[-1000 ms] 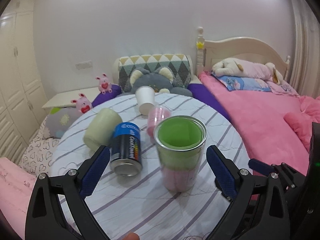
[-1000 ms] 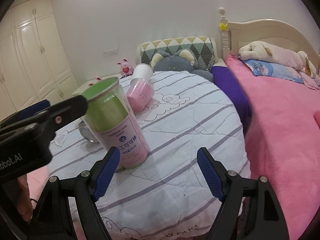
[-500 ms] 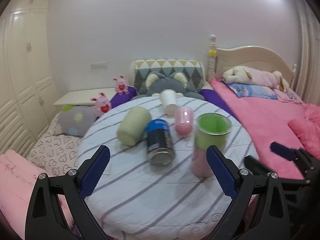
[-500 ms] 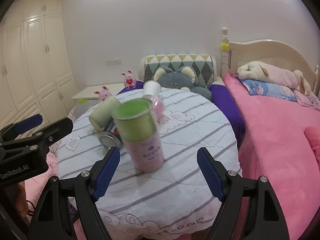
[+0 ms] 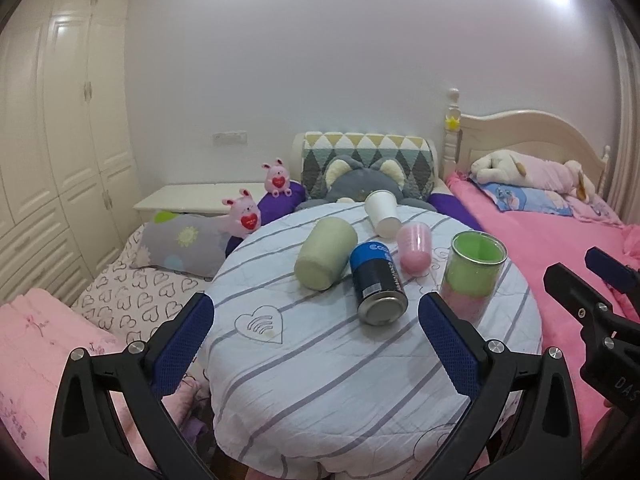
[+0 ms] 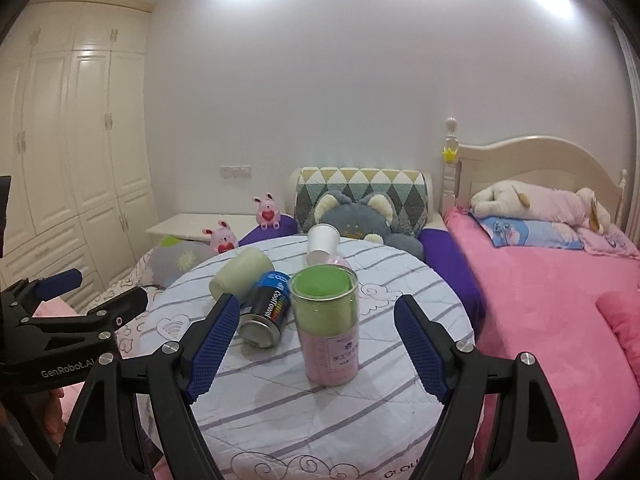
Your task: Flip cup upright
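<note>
A clear cup with green and pink inside stands upright on the round striped table. A pale green cup, a blue and black can, a pink cup and a white paper cup lie on their sides behind it. My left gripper is open and empty, back from the table's near edge. My right gripper is open and empty, short of the clear cup.
A pink bed with plush toys is on the right. Cushions and a grey plush lie behind the table. White wardrobes line the left wall. A pink blanket is at lower left.
Both grippers have pulled back from the table and away from the upright clear cup, which now stands free. The view has widened; the cups on their sides have not moved.
</note>
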The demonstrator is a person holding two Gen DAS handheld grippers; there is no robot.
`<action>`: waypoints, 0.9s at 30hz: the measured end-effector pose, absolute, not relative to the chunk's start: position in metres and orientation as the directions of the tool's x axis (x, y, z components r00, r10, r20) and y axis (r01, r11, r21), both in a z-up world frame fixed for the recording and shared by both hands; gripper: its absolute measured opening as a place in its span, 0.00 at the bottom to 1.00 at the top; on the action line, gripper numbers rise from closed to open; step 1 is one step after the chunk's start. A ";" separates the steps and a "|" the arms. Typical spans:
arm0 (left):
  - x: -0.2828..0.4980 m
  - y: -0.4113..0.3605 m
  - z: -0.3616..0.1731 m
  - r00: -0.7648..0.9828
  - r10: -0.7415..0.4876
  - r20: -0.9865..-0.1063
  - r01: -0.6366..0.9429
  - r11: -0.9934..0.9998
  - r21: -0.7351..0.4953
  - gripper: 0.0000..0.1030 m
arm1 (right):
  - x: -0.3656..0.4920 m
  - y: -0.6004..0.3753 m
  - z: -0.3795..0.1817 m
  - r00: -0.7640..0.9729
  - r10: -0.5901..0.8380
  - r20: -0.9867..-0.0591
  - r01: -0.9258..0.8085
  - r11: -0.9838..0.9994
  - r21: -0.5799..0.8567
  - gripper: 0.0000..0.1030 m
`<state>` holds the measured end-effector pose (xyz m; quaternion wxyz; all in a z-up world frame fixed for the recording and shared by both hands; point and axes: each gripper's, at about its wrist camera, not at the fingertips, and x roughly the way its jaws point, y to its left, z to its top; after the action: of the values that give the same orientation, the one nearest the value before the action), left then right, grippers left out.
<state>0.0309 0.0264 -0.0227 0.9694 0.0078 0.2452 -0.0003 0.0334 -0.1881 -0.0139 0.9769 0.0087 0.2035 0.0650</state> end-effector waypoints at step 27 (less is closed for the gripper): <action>0.016 0.020 -0.022 0.874 -0.016 -0.486 0.026 1.000 0.013 1.00 | 0.014 -0.176 -0.016 0.920 0.118 -0.373 -0.118 0.993 0.022 0.79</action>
<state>0.0165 0.0204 -0.0221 0.9679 0.0097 0.2509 -0.0108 0.0143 -0.1762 -0.0156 0.9799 -0.0003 0.1903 0.0602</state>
